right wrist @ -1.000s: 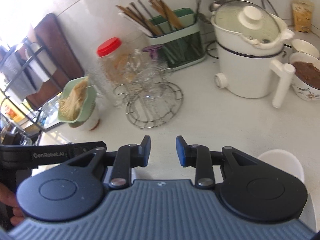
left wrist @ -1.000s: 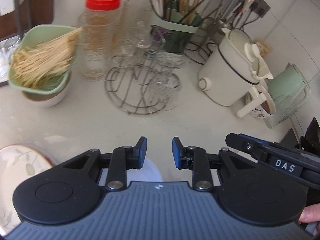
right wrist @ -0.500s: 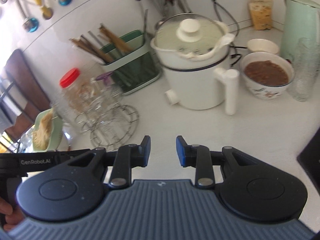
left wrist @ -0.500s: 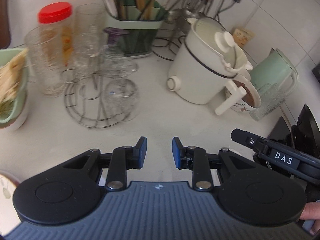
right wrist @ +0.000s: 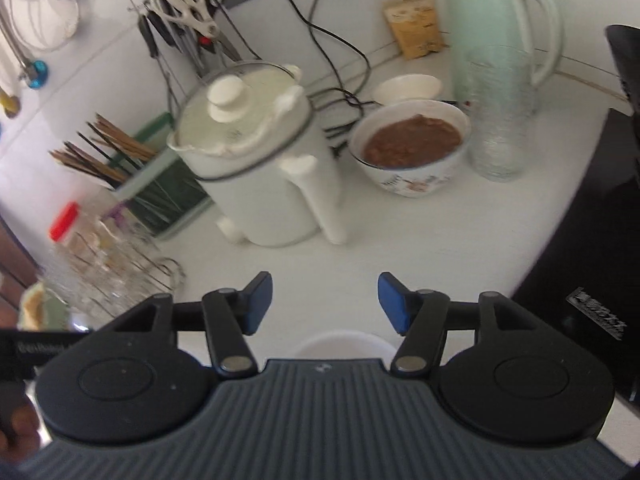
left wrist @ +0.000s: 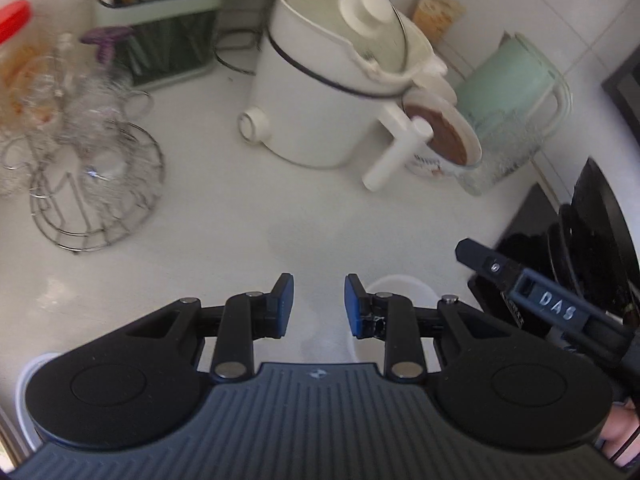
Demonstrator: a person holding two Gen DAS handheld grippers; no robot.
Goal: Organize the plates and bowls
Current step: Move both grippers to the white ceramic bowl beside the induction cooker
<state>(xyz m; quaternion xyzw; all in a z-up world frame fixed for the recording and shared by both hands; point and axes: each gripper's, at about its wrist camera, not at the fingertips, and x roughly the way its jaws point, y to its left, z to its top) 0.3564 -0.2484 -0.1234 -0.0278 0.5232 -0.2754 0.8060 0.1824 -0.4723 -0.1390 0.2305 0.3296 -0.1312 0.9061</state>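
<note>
A patterned bowl of brown food (right wrist: 412, 148) stands beside the white pot, with a small empty white bowl (right wrist: 408, 87) behind it; the food bowl also shows in the left wrist view (left wrist: 444, 136). A white bowl (right wrist: 340, 345) lies just under my right gripper (right wrist: 325, 304), which is open and empty. The same white bowl rim (left wrist: 394, 285) sits by my left gripper (left wrist: 319, 305), which is open with a narrower gap and empty. Another white rim (left wrist: 30, 376) peeks out at the lower left.
A white lidded pot (right wrist: 256, 168) with a handle stands mid-counter. A green kettle (right wrist: 496, 32), a tall glass (right wrist: 500, 136), a chopstick holder (right wrist: 160, 184) and a wire rack of glasses (left wrist: 92, 168) ring the counter (left wrist: 240, 232). A black stove (right wrist: 592, 248) is on the right.
Both grippers have swung right along the counter, away from the noodle bowl and the patterned plate. The right gripper's jaws have opened wider. The left gripper's gap is unchanged.
</note>
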